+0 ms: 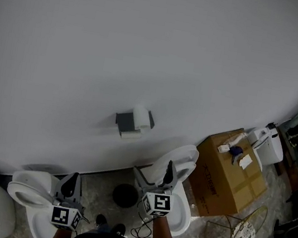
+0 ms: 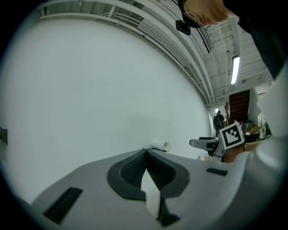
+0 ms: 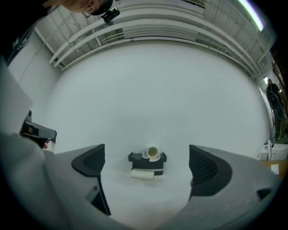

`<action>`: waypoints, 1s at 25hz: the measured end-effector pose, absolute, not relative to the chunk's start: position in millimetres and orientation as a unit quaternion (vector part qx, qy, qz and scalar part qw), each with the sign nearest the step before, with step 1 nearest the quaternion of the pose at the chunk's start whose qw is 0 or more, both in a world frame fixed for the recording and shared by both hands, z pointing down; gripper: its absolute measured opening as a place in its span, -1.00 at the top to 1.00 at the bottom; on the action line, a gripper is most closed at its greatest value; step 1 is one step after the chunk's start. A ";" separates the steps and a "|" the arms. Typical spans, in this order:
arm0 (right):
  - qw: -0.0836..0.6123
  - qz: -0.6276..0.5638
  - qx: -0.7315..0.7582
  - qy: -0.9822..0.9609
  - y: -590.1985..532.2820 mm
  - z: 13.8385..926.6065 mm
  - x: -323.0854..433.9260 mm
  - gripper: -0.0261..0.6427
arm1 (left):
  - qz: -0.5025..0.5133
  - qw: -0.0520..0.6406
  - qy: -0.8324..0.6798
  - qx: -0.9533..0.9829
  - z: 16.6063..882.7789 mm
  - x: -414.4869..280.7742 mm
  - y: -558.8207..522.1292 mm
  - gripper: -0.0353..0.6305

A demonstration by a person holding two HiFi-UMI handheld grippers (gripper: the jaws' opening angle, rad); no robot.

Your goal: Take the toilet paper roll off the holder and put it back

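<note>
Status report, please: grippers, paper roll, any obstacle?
Left gripper shut, empty. Right gripper open, facing holder. Upper roll, lower roll on holder, untouched. Path clear.

holder (image 1: 125,120) on wall (image 1: 150,42) | toilet paper roll (image 1: 142,118) atop holder | toilet (image 1: 178,189) below holder | box (image 1: 229,174) right of toilet

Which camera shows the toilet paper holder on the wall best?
The right gripper view: the holder sits head-on, framed between the open jaws. The head view shows it small, from above. The left gripper view shows only a roll past its shut jaws.
</note>
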State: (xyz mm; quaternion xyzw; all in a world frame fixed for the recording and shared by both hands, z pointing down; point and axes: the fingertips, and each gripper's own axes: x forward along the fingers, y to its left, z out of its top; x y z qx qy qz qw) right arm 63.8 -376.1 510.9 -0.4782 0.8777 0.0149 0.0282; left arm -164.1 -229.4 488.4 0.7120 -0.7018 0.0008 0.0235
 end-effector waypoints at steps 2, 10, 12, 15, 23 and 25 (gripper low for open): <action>0.028 0.015 -0.477 0.878 -381.9 512.3 60.1 -0.81 | 0.001 0.024 -0.703 0.710 489.0 -166.4 -229.6 0.88; 0.024 0.007 -0.473 0.881 -402.3 523.4 49.2 -0.81 | 0.003 0.025 -0.709 0.705 491.9 -173.4 -229.3 0.88; 0.022 0.004 -0.474 0.880 -407.3 526.7 48.3 -0.81 | 0.005 0.026 -0.709 0.705 492.7 -174.0 -228.8 0.88; 0.020 0.002 -0.476 0.879 -417.6 530.7 44.8 -0.81 | 0.006 0.027 -0.711 0.703 494.1 -176.8 -228.3 0.88; 0.011 0.006 -0.468 0.884 -448.0 541.1 26.8 -0.81 | 0.006 0.028 -0.717 0.696 493.8 -184.9 -229.3 0.88; 0.008 0.004 -0.469 0.883 -456.4 545.3 24.6 -0.81 | 0.006 0.028 -0.718 0.695 493.5 -185.5 -229.5 0.88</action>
